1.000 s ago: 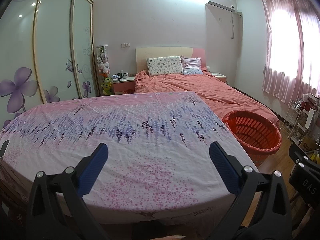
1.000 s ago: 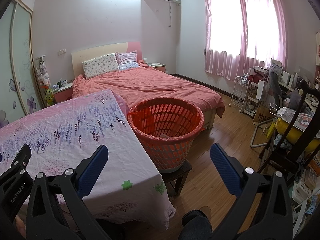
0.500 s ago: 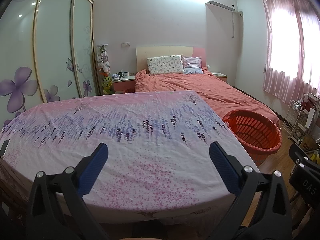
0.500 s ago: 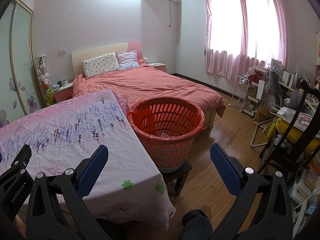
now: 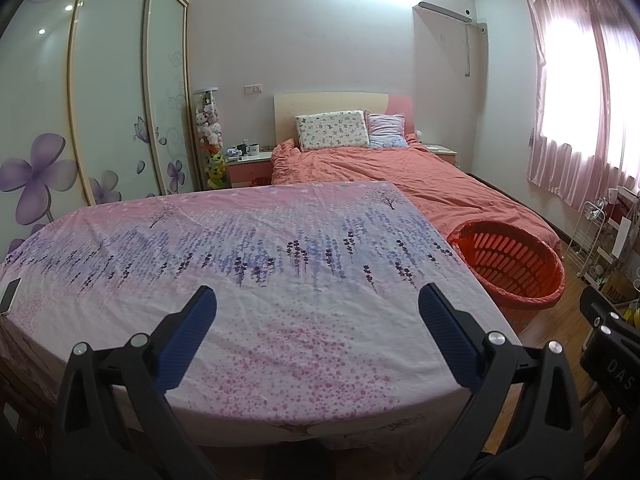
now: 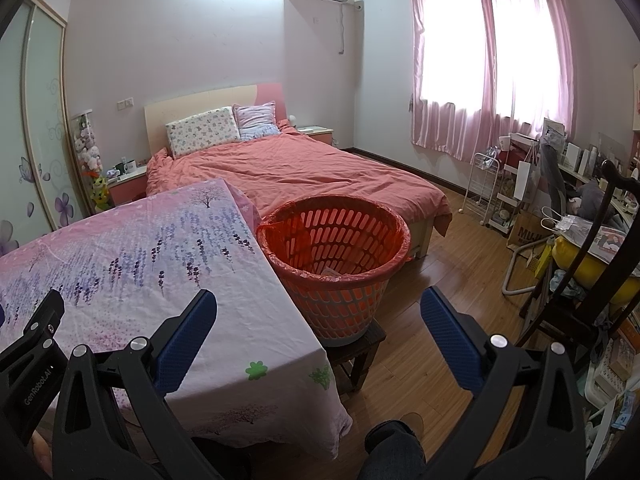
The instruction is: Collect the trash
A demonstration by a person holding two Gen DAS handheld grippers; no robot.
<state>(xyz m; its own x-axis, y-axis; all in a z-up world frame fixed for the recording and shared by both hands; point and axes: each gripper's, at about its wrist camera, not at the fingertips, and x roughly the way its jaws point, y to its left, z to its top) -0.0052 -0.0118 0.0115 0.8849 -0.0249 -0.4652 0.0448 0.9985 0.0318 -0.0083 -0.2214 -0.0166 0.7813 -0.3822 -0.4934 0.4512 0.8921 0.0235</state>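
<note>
An orange slatted basket point(image 6: 336, 256) lined with a red bag stands on a low dark stool point(image 6: 356, 352) at the table's right side; a pale scrap lies at its bottom point(image 6: 334, 271). It also shows in the left wrist view point(image 5: 508, 264). My left gripper point(image 5: 316, 320) is open and empty above the near part of the table with the pink floral cloth point(image 5: 240, 264). My right gripper point(image 6: 318, 322) is open and empty, in front of the basket over the table's right corner. No loose trash shows on the cloth.
A phone point(image 5: 9, 295) lies at the table's left edge. A bed with an orange cover point(image 6: 304, 172) stands behind. Chairs, a white rack point(image 6: 482, 188) and clutter fill the right side. My knee point(image 6: 392, 448) is below. Sliding wardrobe doors point(image 5: 80, 120) stand on the left.
</note>
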